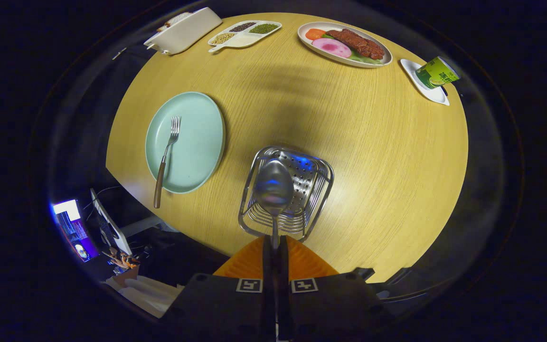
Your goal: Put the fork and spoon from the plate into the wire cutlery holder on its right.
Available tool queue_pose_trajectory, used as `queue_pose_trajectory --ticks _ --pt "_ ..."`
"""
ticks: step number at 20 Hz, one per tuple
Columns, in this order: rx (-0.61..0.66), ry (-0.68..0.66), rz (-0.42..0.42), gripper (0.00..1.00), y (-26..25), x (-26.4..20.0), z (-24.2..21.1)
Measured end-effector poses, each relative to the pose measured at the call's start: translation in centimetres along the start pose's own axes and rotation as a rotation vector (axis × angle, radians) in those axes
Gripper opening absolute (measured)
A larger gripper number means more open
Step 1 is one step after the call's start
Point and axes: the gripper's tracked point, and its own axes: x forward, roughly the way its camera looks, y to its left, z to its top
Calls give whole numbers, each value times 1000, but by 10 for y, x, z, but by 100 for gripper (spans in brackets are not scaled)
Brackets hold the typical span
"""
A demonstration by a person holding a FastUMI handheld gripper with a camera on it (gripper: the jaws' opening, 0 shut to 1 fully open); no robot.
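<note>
So the gripper [275, 244] was clamped on the spoon [273, 190] handle, bowl pointing straight ahead, hanging right over the wire holder [318, 187] near the table's [349, 142] front edge. Fork [166, 154] lay on the plate [202, 142], off left.

We see a polished metal spoon [273, 187] with a mirror-like bowl above a shiny wire cutlery holder [287, 192] whose floor is perforated steel. The table [349, 156] shows matt, fine-grained wood, the plate [193, 137] a smooth satin glaze, and the fork [168, 152] bright metal on a wooden handle.
</note>
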Motion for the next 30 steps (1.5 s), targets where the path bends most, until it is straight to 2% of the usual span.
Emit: queue_pose_trajectory --ticks 2,4,7,8,11,14,18,21,25,30 --pt "-8 9 12 8 1 -1 1" --pt "-28 8 8 13 -2 -3 1" --pt "-31 -62 5 34 -5 -11 11" --pt "-27 -102 30 41 0 -15 16" --pt "-13 -229 74 100 8 -32 28" --pt "33 -352 120 99 21 -53 37" --pt "6 -608 57 100 30 -99 59" --pt "11 -745 81 99 64 -115 74" --pt "50 -819 182 99 121 -116 81" --pt "47 -796 182 99 170 -64 93"
